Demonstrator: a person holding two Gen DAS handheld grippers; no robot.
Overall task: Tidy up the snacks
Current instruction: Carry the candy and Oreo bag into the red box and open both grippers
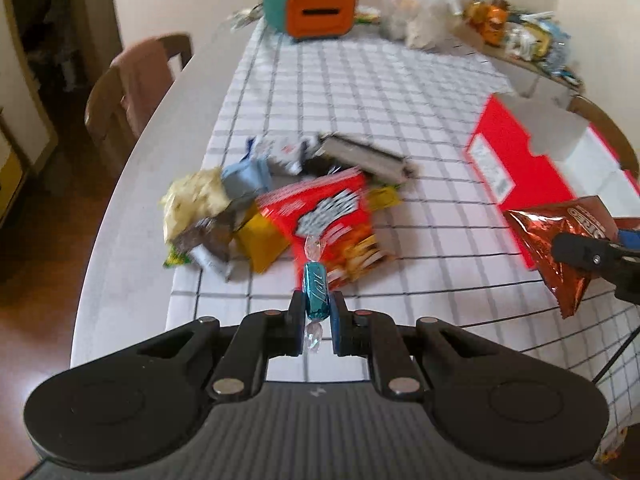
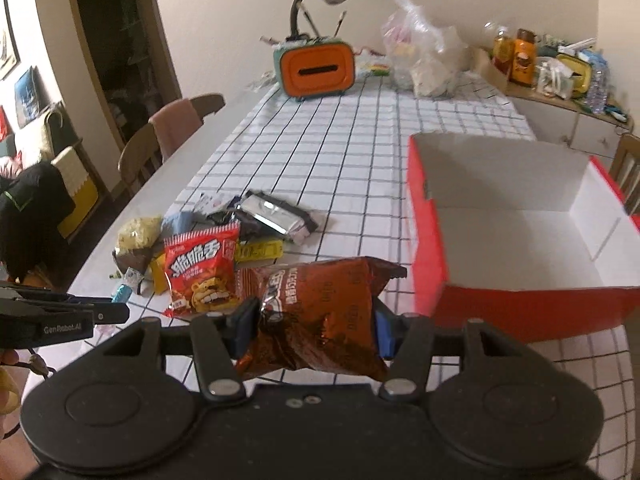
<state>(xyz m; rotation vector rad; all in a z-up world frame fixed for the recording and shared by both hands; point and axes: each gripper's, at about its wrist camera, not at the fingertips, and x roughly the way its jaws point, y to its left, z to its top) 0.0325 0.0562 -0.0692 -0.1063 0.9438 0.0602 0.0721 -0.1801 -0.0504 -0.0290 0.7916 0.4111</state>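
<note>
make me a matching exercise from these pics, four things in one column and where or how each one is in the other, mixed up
1. teal candy
2. brown snack bag
3. red box
4. red snack packet

A. lying in the snack pile on the checked cloth
B. clamped in the right gripper
C. open, white inside, nothing in it
D. clamped in the left gripper

Pairs: 1-D, 2-B, 3-C, 4-A

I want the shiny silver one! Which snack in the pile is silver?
The silver foil packet, lying at the far edge of the snack pile, toward the red box. The others are red, yellow or pale.
</note>
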